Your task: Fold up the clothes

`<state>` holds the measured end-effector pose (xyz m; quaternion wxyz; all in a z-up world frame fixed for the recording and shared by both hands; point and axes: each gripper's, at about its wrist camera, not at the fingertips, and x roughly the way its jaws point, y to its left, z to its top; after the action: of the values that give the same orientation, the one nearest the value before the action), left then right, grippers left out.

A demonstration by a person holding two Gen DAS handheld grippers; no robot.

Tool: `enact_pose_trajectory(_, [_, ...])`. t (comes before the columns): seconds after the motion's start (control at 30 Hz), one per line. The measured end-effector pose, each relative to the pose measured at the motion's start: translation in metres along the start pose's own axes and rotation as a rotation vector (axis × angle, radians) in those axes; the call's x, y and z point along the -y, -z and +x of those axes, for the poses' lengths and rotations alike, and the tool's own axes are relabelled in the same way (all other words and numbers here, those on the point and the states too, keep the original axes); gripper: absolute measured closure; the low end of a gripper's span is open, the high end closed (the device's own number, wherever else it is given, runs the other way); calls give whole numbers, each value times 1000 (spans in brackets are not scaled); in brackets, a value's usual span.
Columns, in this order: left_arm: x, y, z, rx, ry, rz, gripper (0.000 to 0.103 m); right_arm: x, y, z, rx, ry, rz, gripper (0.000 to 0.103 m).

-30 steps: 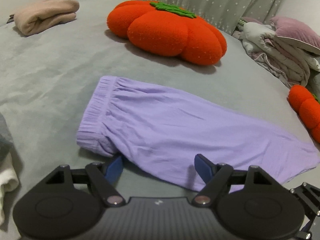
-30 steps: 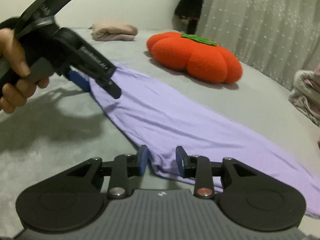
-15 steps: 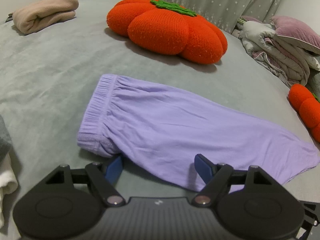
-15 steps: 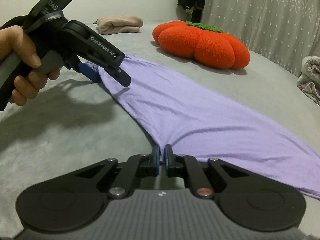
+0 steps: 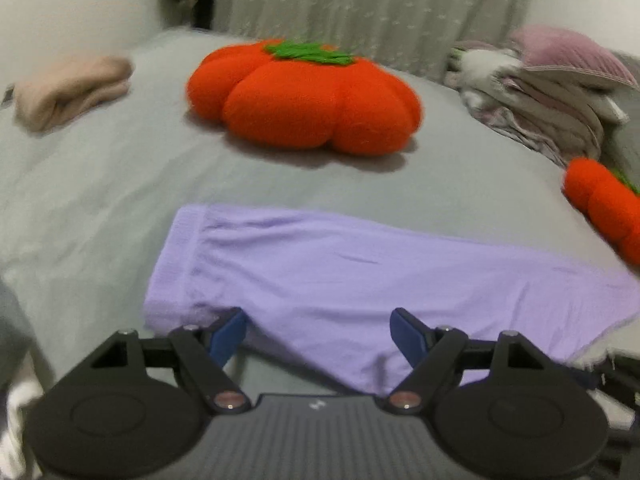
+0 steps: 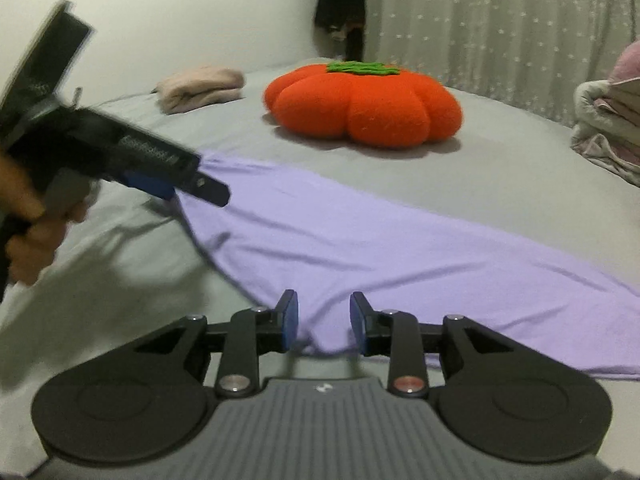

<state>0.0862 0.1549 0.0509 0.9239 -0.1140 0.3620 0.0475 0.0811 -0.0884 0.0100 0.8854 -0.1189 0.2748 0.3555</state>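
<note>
— One garment matters here: the lilac trousers (image 5: pixel 360 280), soft thin jersey, lying flat on the grey bedsheet (image 5: pixel 100 200) in a long tapering strip. The ribbed, gathered waistband is at the left end in the left wrist view; the cloth narrows toward the right.

— And the grippers?

— The left gripper (image 5: pixel 320 332) has its blue-padded jaws spread wide, one pad just beside the near corner of the waistband, the other over the near hem; nothing is pinched between them. The right gripper (image 6: pixel 324 320) is partly open, and its jaws have just been opening. The near edge of the fabric bunches in a small fold between the pads, but the pads do not press on it.

— Who holds them?

— From the right wrist view a hand (image 6: pixel 28 232) wraps the grey handle of the left tool, blurred, at the left edge. The tools are matte black plastic with round hinge discs and a ribbed grey body.

— Anything else on the bed?

— A plush orange pumpkin-shaped cushion (image 5: pixel 304 100), fuzzy and lobed, with a green felt stalk, sits beyond the trousers. A rolled beige knit (image 5: pixel 72 92) lies far left. A heap of pale folded bedding (image 5: pixel 552 96) is far right, with a second orange plush (image 5: pixel 608 208) near it. A dotted grey curtain (image 6: pixel 500 20) hangs behind.
</note>
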Motion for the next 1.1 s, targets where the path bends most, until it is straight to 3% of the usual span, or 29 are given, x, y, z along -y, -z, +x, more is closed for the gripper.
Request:
enact_pose_trajectory(0.2, [2,8,19,-64,-25,57,22,-4,8,19,-46,-5,46,70])
enact_pose_trajectory(0.47, [6,9,20,-69,-40,87,22,-5,20,1,-56,-27,36,70])
enact_pose_trajectory(0.77, [0,7,17,-74,-23,46,22,-10,26,-13,-98,-34,-32,70])
enact_pose_trajectory(0.93, [2,5,13,-59,14,20,22,-9,20,-17,-39,-50,-10,72])
enact_pose_trajectory(1.1, [8,8,17,-72,3,44,22,-23,13,-5,-15,-3,-105,72])
